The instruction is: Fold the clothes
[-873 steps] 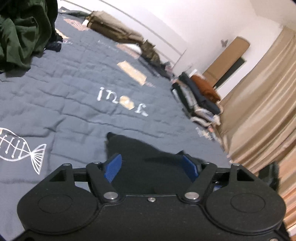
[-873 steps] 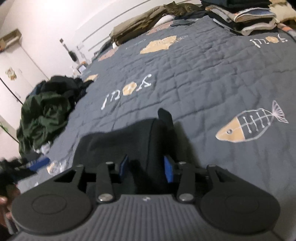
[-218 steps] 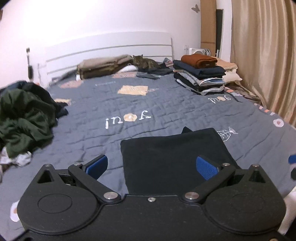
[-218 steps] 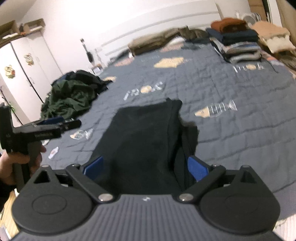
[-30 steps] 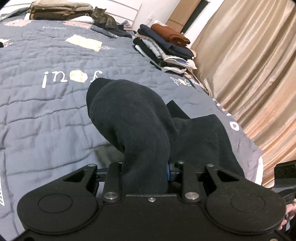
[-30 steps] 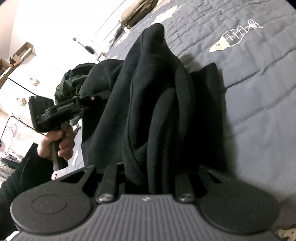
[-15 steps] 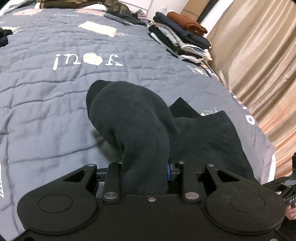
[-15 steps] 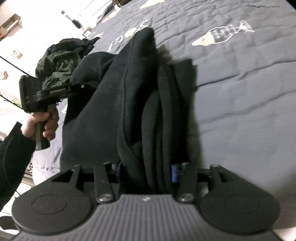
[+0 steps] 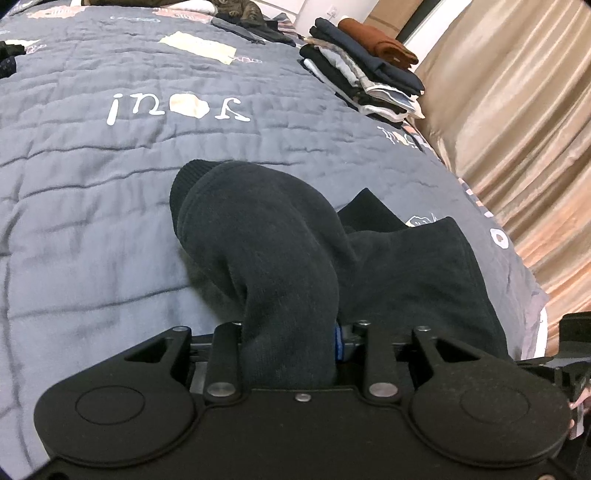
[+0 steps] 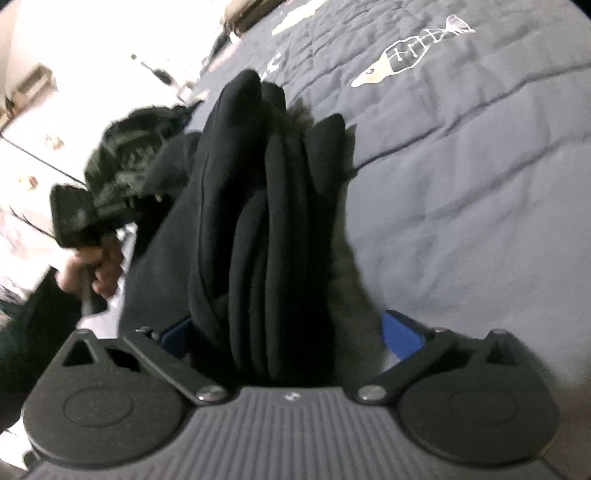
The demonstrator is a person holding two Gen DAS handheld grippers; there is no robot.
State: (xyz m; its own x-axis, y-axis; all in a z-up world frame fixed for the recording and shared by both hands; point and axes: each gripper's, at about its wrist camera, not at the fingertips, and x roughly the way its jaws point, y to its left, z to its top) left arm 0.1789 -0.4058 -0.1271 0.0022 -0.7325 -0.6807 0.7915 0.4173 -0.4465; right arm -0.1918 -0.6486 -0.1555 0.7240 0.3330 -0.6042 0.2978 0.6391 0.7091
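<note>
A black folded garment [image 9: 280,236] lies on the grey quilted bed [image 9: 92,184]. My left gripper [image 9: 291,339] is shut on its thick near edge, which bulges up between the fingers. The rest of the garment spreads to the right. In the right wrist view the same garment [image 10: 273,206] stands bunched in several folds between the fingers of my right gripper [image 10: 280,332], whose blue pads [image 10: 400,334] are spread wide apart; the gripper is open. The left gripper also shows in the right wrist view [image 10: 79,216], held in a hand, blurred.
A stack of folded clothes [image 9: 369,70] sits at the far right of the bed. A cat [image 9: 236,7] lies near the headboard. Tan curtains [image 9: 517,110] hang along the right side. A dark green clothes heap [image 10: 133,147] lies at the left.
My right gripper has opened; its pads have spread away from the garment folds. My left gripper stays shut on the garment and has shifted only slightly.
</note>
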